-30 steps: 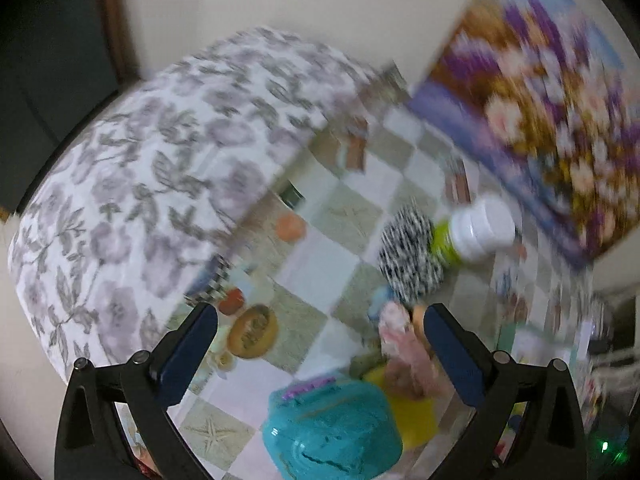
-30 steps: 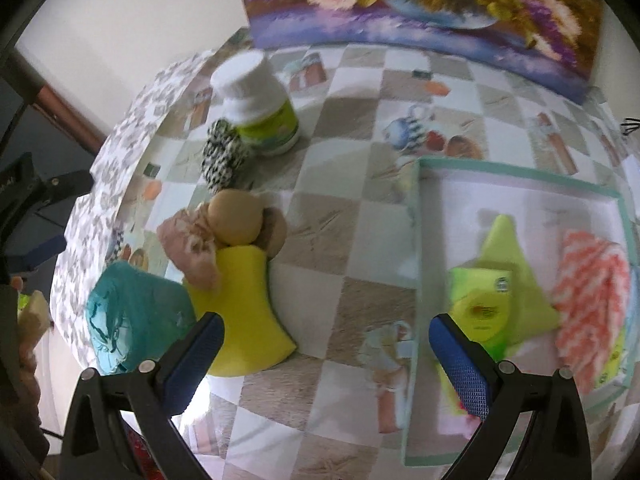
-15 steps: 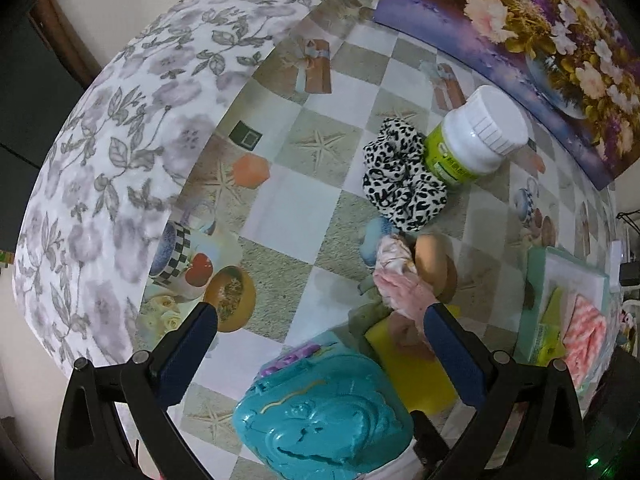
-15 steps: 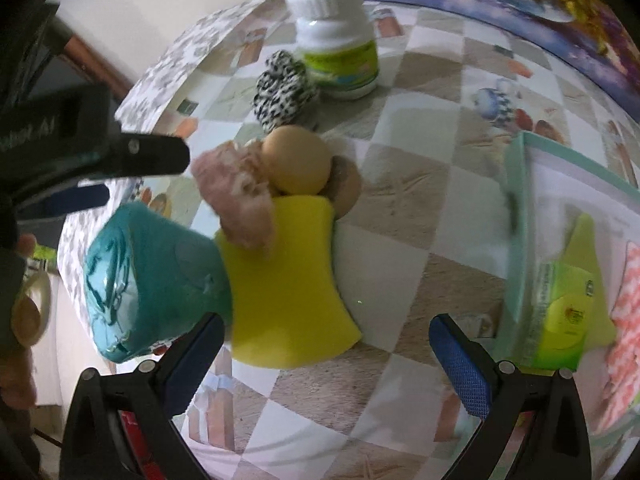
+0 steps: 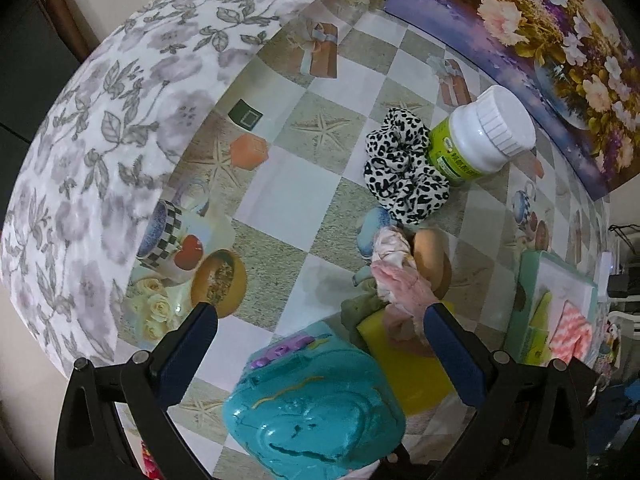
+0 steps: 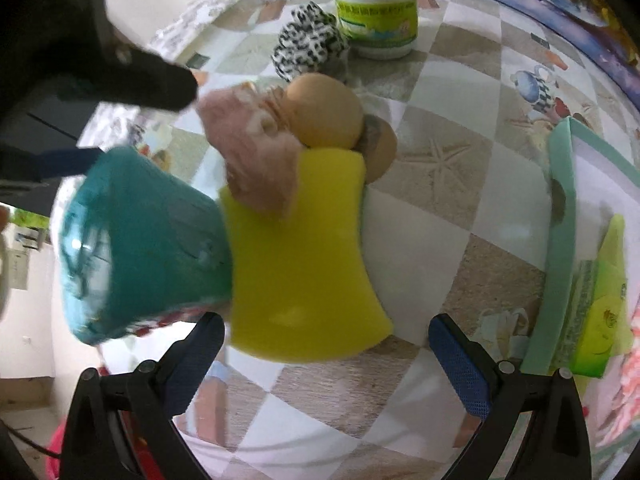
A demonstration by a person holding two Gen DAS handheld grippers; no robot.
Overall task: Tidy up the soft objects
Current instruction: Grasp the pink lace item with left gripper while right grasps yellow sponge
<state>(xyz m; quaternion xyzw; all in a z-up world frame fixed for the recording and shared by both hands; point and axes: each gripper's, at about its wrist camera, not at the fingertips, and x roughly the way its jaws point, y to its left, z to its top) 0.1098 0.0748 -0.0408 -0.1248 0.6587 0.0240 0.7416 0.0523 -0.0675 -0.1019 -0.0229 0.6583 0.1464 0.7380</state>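
**A:** What sits nearest the right gripper (image 6: pixel 320 354)?

**B:** Its blue-padded fingers stand wide apart with nothing between them, and just beyond lies a flat yellow foam sponge with curved sides (image 6: pixel 298 256). A teal moulded plastic case (image 6: pixel 140 240) touches the sponge's left edge. The left gripper (image 5: pixel 320 354) is also spread and empty, hovering over that same case (image 5: pixel 316 408).

**A:** And farther on?

**B:** A crumpled pink fabric scrunchie (image 6: pixel 252 152) rests on the sponge's far end, with a tan egg-shaped soft ball (image 6: pixel 324 110) touching it. Past those come a black-and-white leopard-print scrunchie (image 6: pixel 310 42) and a white plastic bottle with a green label (image 6: pixel 376 8), side by side. At the very back a purple flower painting (image 5: pixel 540 52) leans against the wall.

**A:** How much is sorted?

**B:** I'd judge only a part. The mint-green rimmed tray (image 6: pixel 560 240) on the right already holds a lime-green cloth with a packet (image 6: pixel 600 312) and an orange-and-white patterned cloth (image 5: pixel 570 332). The sponge, both scrunchies and the ball remain on the checkered tablecloth (image 6: pixel 460 184), so most of the work is left.

**A:** Anything changed from half a second ago?

**B:** The right gripper has closed in on the sponge, which now fills far more of its view; the tray has slid to the edge. The left gripper has barely shifted.
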